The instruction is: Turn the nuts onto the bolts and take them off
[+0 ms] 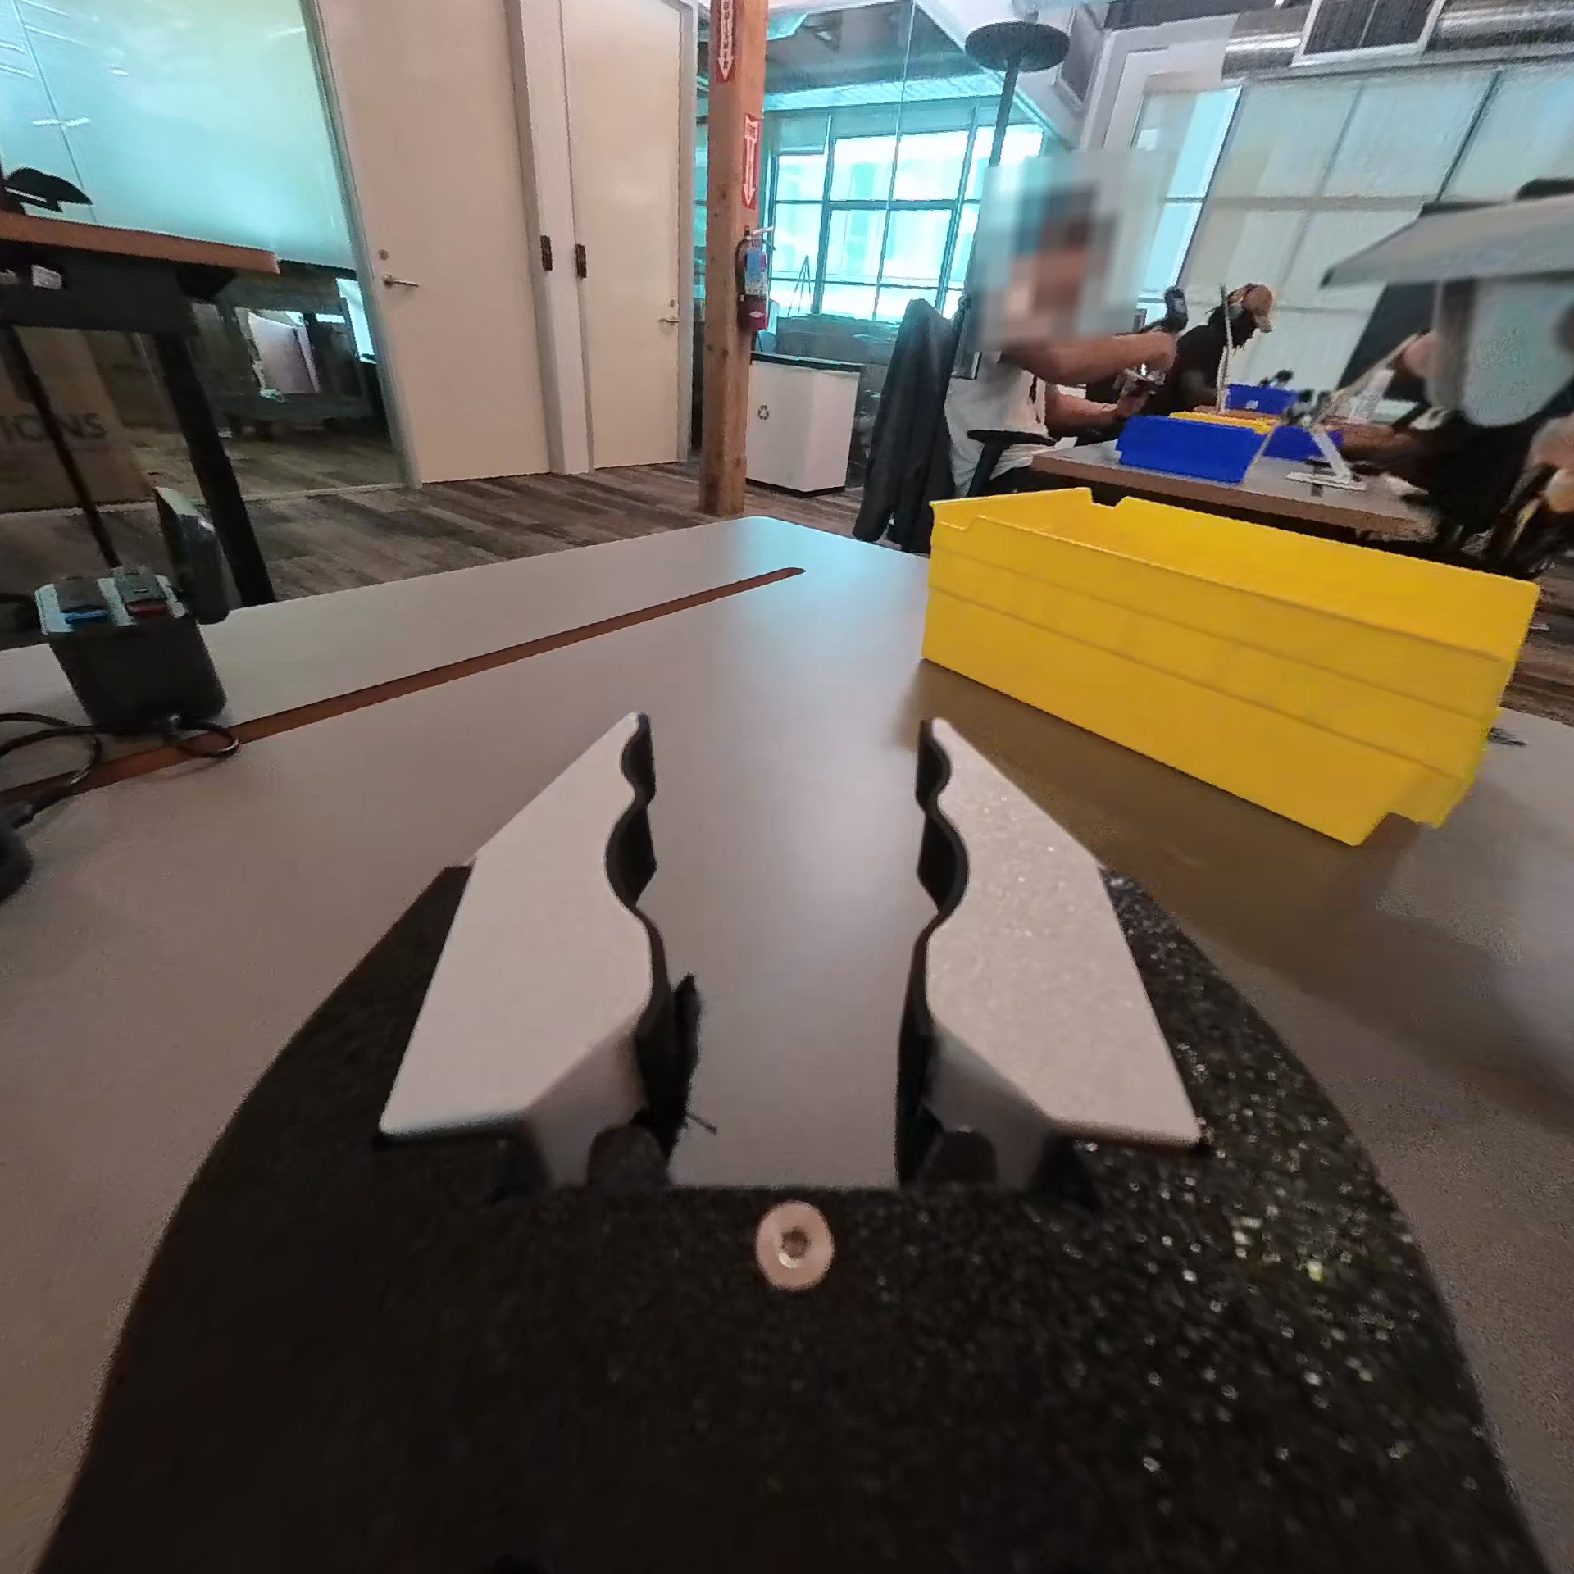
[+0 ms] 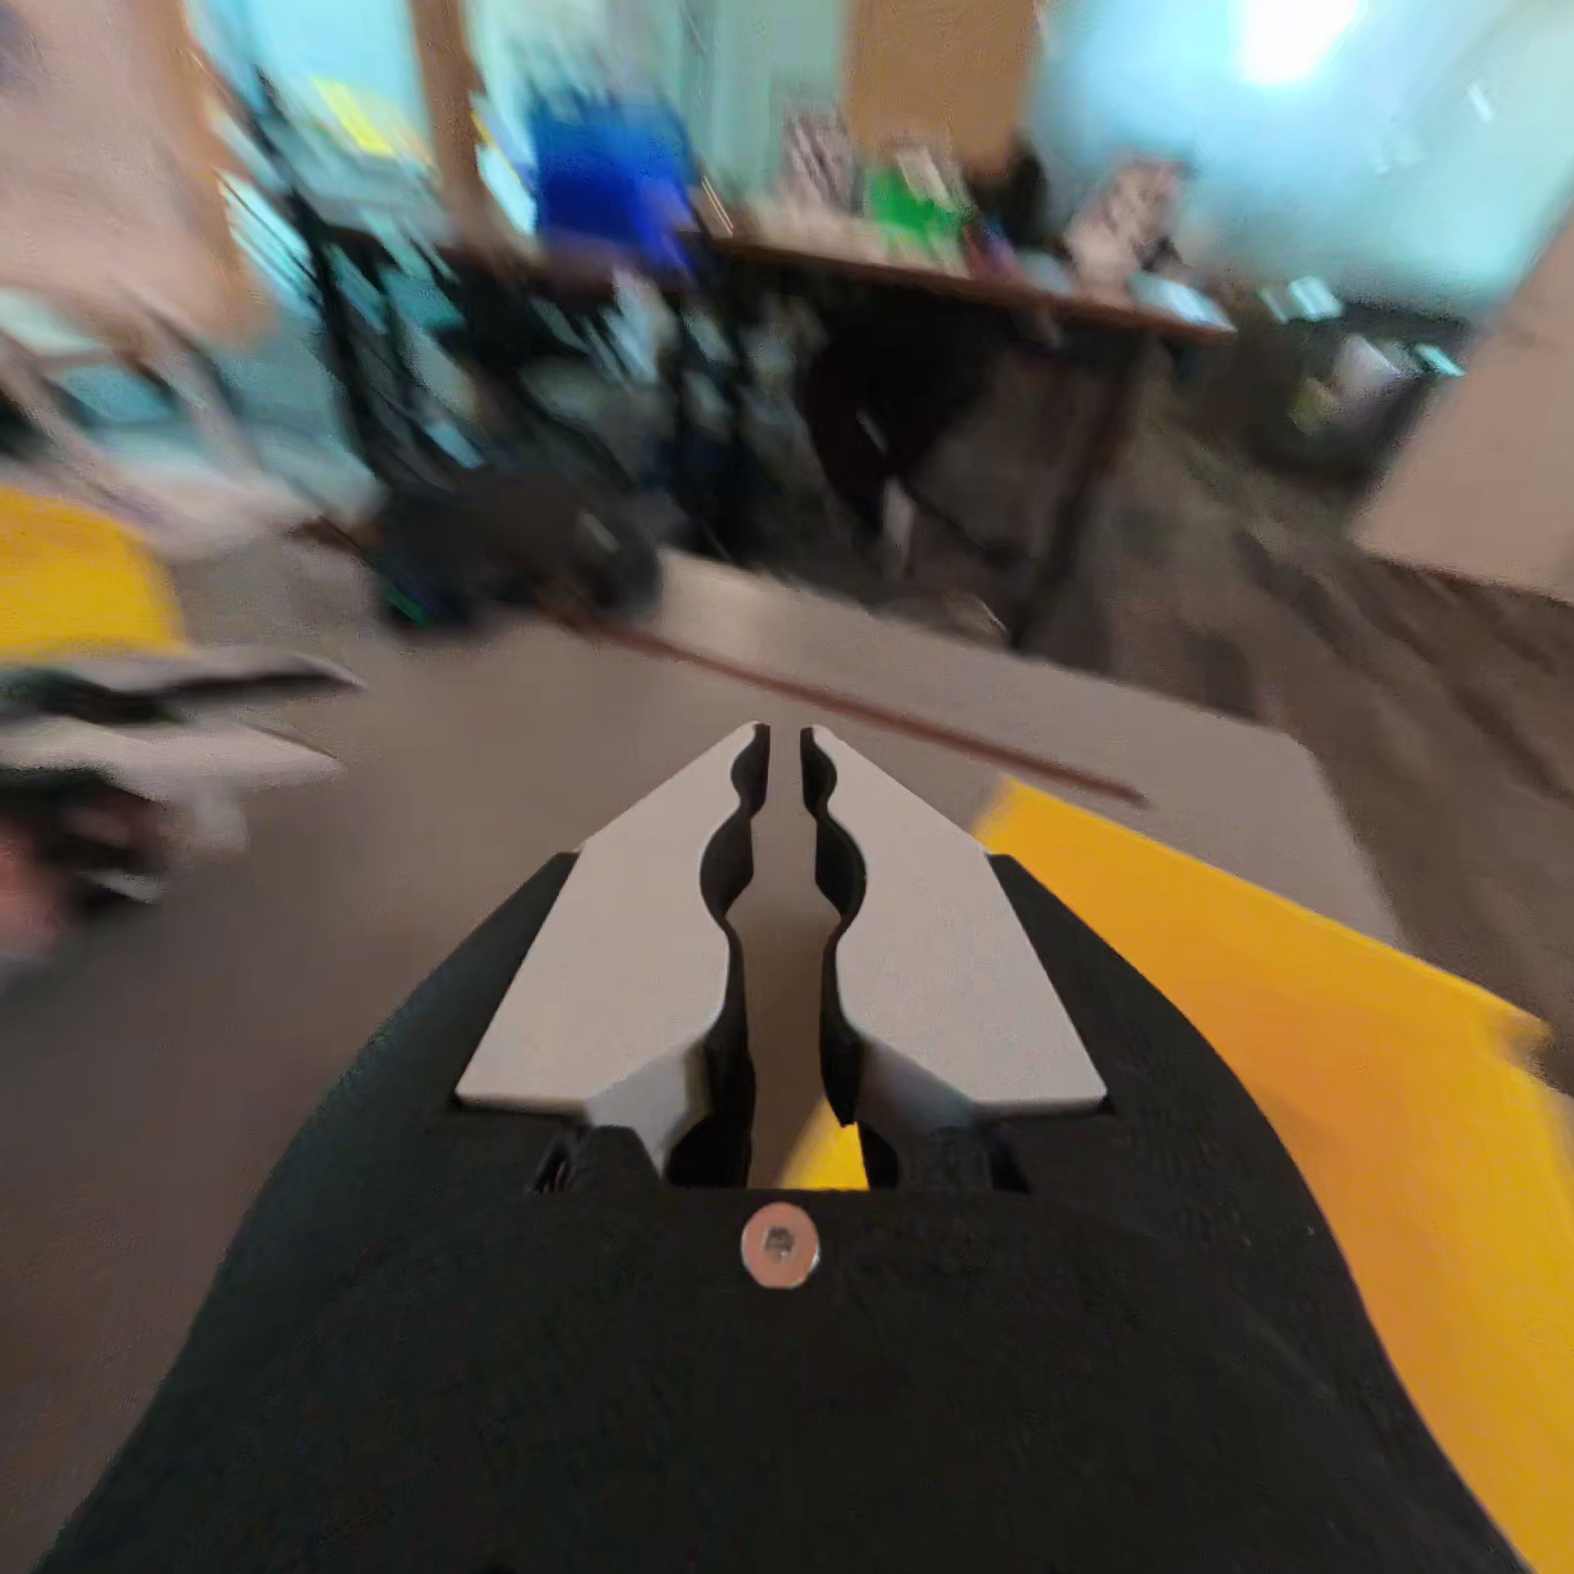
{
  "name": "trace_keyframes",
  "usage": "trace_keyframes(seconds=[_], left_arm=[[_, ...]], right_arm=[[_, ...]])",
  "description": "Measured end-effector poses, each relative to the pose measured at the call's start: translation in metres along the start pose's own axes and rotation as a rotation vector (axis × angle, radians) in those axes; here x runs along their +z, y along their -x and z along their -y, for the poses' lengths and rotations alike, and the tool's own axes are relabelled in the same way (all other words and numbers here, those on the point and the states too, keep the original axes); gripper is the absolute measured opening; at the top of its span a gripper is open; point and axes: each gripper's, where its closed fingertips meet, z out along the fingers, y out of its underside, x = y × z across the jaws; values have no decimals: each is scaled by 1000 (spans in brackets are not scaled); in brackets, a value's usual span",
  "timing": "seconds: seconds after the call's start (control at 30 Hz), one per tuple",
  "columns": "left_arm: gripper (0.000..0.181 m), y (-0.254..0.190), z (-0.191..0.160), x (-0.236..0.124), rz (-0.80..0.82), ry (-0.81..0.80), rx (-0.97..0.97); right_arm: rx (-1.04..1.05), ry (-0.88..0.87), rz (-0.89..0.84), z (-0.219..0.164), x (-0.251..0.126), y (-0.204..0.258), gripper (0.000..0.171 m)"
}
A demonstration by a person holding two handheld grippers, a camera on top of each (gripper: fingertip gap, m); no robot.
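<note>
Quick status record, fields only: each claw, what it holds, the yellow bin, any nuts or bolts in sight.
left claw: open, empty, low over the grey table
right claw: nearly shut, narrow gap, nothing between the fingers
yellow bin: on the table, ahead and right of left claw; contents hidden
nuts, bolts: none visible
right view: motion-blurred

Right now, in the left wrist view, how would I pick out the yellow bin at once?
Start from the grey table that fills the foreground. The yellow bin stands on it, ahead and to the right of the open left gripper. It is the only yellow thing on this table; the blue bins sit on another table behind.
</note>
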Motion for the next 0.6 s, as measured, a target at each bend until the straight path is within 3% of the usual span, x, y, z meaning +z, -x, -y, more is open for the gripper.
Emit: trace_keyframes(seconds=[0.07, 0.17, 0.27, 0.37, 0.6], left_arm=[[57, 3, 0, -1, 15, 1, 1], [55, 5, 0, -3, 33, 0, 11], [52, 11, 1, -6, 74, -5, 38], [46, 16, 2, -9, 106, -9, 53], [40, 18, 0, -11, 148, 51, 171]], right_arm=[[53, -150, 109, 9, 19, 41, 10], [1, -250, 60, -12, 64, 70, 24], [-49, -353, 5, -30, 99, 88, 22], [-182, -488, -102, -32, 105, 89, 7], [-251, -434, -7, -57, 118, 108, 0]])
